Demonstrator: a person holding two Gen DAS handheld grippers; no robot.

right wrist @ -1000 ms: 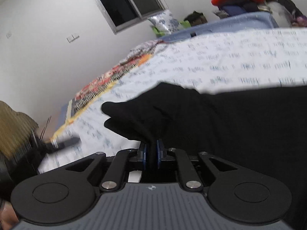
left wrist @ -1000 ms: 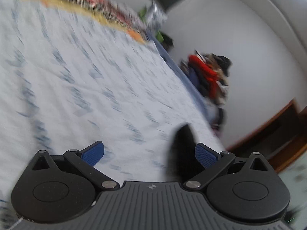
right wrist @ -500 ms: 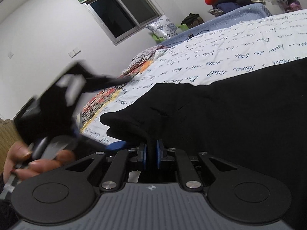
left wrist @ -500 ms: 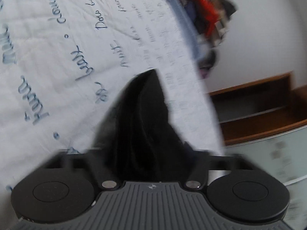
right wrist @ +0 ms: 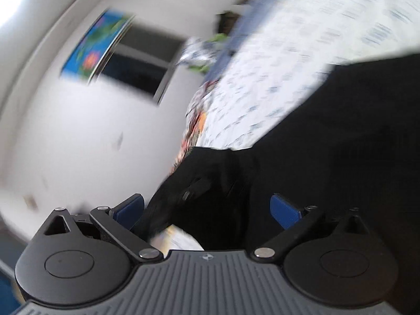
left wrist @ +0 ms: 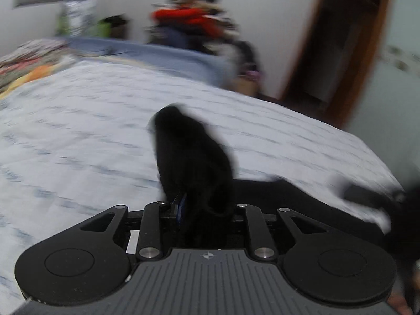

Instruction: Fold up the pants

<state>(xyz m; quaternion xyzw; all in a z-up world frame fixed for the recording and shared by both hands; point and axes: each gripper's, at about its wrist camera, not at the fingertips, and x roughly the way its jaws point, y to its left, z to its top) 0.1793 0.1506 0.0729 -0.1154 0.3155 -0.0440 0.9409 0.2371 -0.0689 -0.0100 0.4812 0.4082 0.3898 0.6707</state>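
Pants [left wrist: 194,157] bunch between closing left fingers [left wrist: 181,204]; right fingers [right wrist: 284,211] spreading wide.

Left gripper [left wrist: 202,207]: jaws closing, nearly together, black cloth bunched between them. Right gripper [right wrist: 207,210]: rolled sideways, jaws opening wide, blue pads [right wrist: 284,211] clear of cloth.

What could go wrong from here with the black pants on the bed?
The left gripper, jaws closing, pinches only a narrow bunch of the black pants, which could slip. The right gripper, jaws opening, presses nothing, so loose cloth may sag unevenly onto the white bedsheet.
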